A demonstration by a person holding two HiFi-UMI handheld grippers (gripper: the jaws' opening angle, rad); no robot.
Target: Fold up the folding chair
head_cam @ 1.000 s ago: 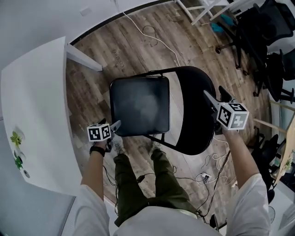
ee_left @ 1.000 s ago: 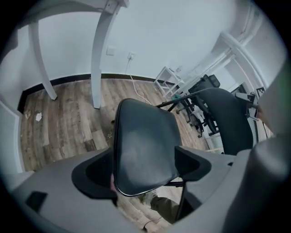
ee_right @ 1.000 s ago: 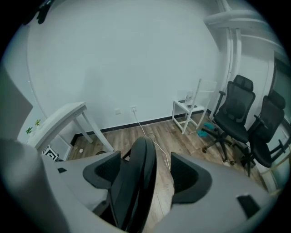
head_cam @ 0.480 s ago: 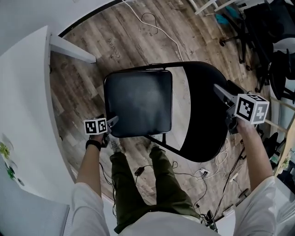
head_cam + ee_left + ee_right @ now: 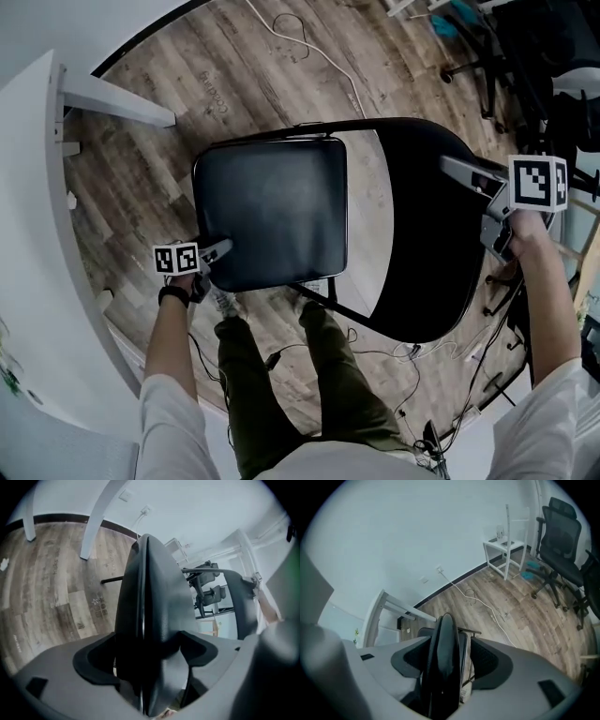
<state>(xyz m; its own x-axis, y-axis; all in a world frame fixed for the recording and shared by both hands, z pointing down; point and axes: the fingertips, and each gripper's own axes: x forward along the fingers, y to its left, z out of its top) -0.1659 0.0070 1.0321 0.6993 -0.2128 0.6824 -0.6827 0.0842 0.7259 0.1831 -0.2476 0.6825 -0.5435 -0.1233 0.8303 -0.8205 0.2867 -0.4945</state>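
One chair: the black metal-framed folding chair (image 5: 319, 216) stands open on the wood-plank floor (image 5: 234, 84) at the middle of the head view. I judge it stiff, fairly heavy, and apt to pinch at its hinges.
Backrest: the black rounded backrest panel (image 5: 422, 253) lies at 3 o'clock of the seat. It looks rigid, and its thin top rim seems the sound place to take hold.
Seat: the black padded square seat (image 5: 267, 206) has a smooth covering that is probably slippery. Its front edge wants a firm bite before it is swung up.
Right gripper: the grey two-jaw right gripper (image 5: 461, 172) sits at 2 o'clock of the backrest. Its jaws are closing around the rim, with one pad against it and a gap at the other.
Left gripper: the grey two-jaw left gripper (image 5: 217, 249) sits at 7 o'clock of the seat. Its jaws are clamped on the seat's front corner edge.
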